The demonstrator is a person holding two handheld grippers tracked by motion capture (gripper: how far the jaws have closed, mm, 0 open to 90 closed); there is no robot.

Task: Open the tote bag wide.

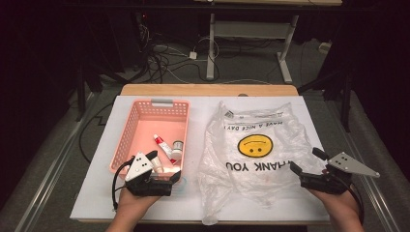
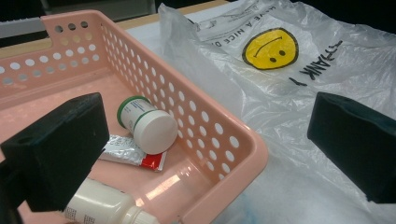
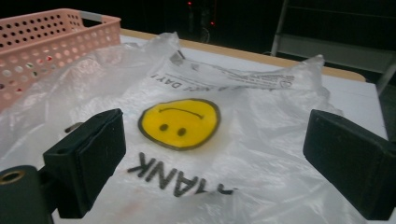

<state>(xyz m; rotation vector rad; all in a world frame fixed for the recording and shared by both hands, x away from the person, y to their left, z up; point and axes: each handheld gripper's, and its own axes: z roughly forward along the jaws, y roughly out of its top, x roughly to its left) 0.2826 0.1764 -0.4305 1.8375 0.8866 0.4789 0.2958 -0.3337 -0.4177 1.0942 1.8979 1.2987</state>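
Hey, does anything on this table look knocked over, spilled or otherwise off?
Nothing spilled. The small jar and tube lie on their sides in the pink basket, and the crumpled plastic bag lies with its smiley upside down.

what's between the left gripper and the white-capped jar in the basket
Nothing visible blocks it. The left gripper hovers open over the near end of the pink basket; the jar lies just ahead, resting on a red and white tube, with a cream bottle nearer the jaws.
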